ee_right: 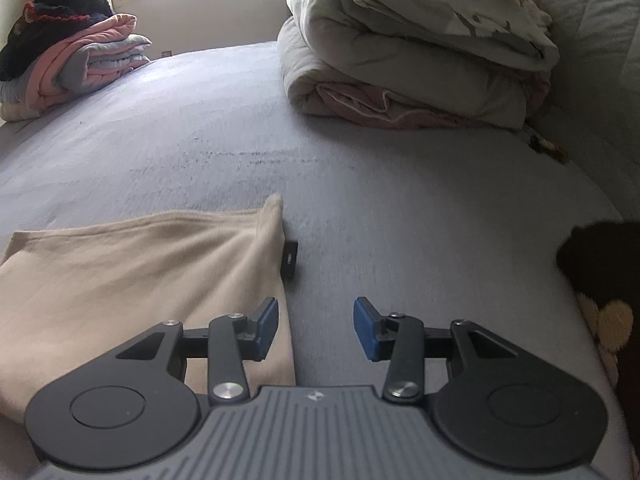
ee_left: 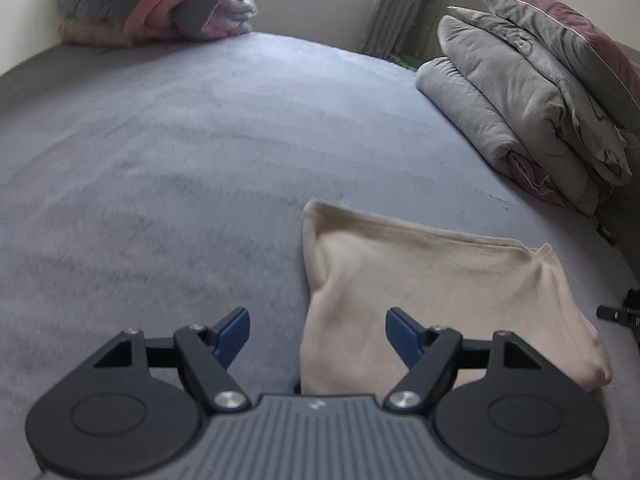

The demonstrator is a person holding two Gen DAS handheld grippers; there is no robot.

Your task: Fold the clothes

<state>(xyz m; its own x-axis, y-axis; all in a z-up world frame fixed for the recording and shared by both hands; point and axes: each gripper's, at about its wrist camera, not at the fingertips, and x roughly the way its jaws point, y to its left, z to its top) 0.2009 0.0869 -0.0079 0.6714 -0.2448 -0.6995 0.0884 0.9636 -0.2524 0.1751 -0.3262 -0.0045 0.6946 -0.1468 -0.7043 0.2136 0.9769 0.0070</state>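
Note:
A beige garment [ee_left: 420,300] lies folded into a flat rectangle on the grey bed [ee_left: 160,160]. My left gripper [ee_left: 318,328] hovers open over the garment's near left edge; its blue pads touch nothing. In the right wrist view the same garment [ee_right: 140,272] fills the lower left. My right gripper [ee_right: 316,320] stands open over its near right edge, the left pad above the cloth and the right pad above bare sheet. A small black piece [ee_right: 290,260] sticks out beside the cloth's right edge. Part of the right gripper [ee_left: 624,312] shows at the left view's right edge.
A stack of folded pink and grey clothes [ee_right: 72,52] with a dark item on top sits at the far left corner by the window. Rolled grey quilts [ee_right: 400,60] are piled at the far right. A dark cloth with yellow flowers [ee_right: 600,288] lies at the right edge.

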